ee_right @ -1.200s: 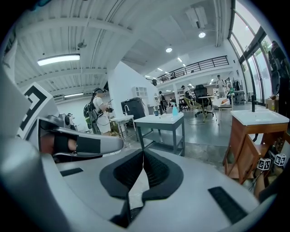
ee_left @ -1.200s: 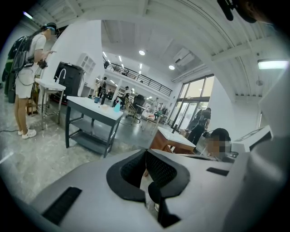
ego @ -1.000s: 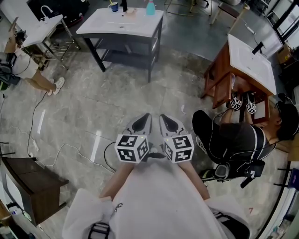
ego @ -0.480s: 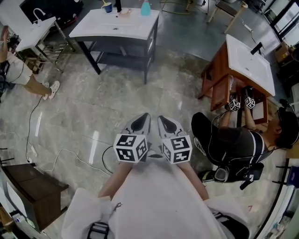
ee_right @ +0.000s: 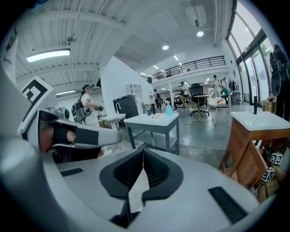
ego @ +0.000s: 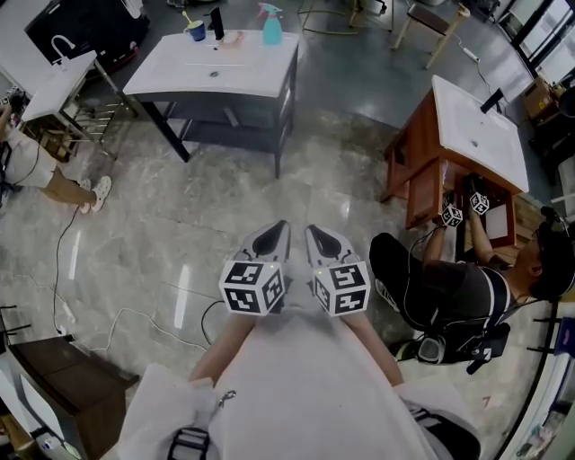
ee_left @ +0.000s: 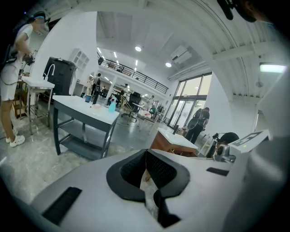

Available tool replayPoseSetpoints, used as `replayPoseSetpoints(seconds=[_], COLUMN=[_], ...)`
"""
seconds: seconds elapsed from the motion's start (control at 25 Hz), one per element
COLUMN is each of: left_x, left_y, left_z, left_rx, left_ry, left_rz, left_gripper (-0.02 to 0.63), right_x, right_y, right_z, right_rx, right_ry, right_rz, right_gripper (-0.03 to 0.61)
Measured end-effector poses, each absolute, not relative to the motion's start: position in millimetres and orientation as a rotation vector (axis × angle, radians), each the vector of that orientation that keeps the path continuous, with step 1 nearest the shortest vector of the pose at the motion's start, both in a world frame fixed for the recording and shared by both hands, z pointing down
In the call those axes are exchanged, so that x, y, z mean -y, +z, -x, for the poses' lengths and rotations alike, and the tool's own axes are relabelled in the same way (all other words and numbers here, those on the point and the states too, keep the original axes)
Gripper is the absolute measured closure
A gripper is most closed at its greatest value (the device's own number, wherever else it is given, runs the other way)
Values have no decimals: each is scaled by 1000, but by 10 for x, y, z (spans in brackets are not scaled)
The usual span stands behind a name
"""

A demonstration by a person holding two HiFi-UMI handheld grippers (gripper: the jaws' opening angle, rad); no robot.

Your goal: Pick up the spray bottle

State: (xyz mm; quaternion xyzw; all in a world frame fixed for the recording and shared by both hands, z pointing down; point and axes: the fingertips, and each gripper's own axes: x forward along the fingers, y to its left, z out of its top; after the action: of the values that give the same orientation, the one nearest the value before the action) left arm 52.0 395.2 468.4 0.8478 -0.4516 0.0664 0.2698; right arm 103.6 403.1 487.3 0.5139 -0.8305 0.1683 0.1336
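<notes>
In the head view, the spray bottle (ego: 271,34) is seen standing at the far edge of the grey table (ego: 216,72). The left gripper (ego: 274,235) and the right gripper (ego: 321,237) are held side by side, well apart from that table. In the left gripper view, the jaws are pressed together, with nothing between them. In the right gripper view, the jaws are likewise closed and empty, and the spray bottle is seen on the table ahead.

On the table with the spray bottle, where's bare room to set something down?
The white top is bare on its near half, in front of the cup and spray bottle. Its far edge is crowded: cup, dark upright item, pinkish item, bottle.
</notes>
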Motion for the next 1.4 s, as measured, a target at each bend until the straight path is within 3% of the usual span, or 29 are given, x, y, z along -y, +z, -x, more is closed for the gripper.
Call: replayPoseSetpoints(seconds=[1.4], left_x=[-1882], left_y=[4752], left_z=[514], left_rx=[1163], left_ry=[163], left_rz=[-2291], left_gripper=[588], right_x=[-2080], right_y=[5001], right_z=[-83], right_rx=[2344], right_ry=[532], right_rz=[-1549], right_gripper=[551])
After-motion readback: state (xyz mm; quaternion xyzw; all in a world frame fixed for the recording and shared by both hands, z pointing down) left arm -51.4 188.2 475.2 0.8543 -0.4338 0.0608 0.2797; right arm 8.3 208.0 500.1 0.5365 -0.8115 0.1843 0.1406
